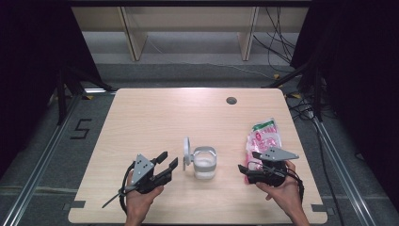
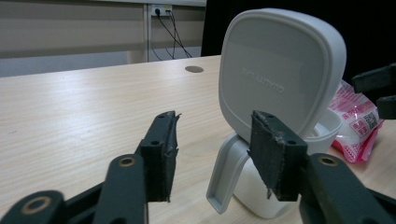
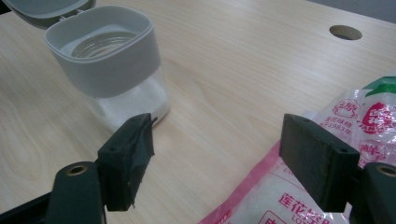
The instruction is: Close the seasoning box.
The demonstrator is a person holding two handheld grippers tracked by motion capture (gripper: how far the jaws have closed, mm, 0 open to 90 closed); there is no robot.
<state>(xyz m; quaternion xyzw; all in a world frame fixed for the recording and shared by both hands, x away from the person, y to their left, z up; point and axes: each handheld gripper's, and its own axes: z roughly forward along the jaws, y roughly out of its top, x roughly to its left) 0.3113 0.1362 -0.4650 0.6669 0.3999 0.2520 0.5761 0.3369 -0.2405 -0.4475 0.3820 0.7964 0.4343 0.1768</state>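
A clear container (image 1: pixel 205 164) with a grey-white collar and white powder inside stands near the table's middle front. Its hinged lid (image 1: pixel 187 153) is flipped up on the left side. My left gripper (image 1: pixel 169 159) sits just left of it, jaws open and empty. In the left gripper view the lid (image 2: pixel 280 70) stands just beyond the left gripper (image 2: pixel 215 121). A pink and white bag (image 1: pixel 264 136) lies to the right. My right gripper (image 1: pixel 248 161) hovers open at the bag's near end. In the right gripper view the right gripper (image 3: pixel 219 126) spans bare table and the bag (image 3: pixel 373 121), with the container (image 3: pixel 112 60) beyond.
The wooden table (image 1: pixel 155 117) has a round cable hole (image 1: pixel 231 100) at the back. Dark curtains and metal floor rails flank the table. Cables lie on the floor at the back right.
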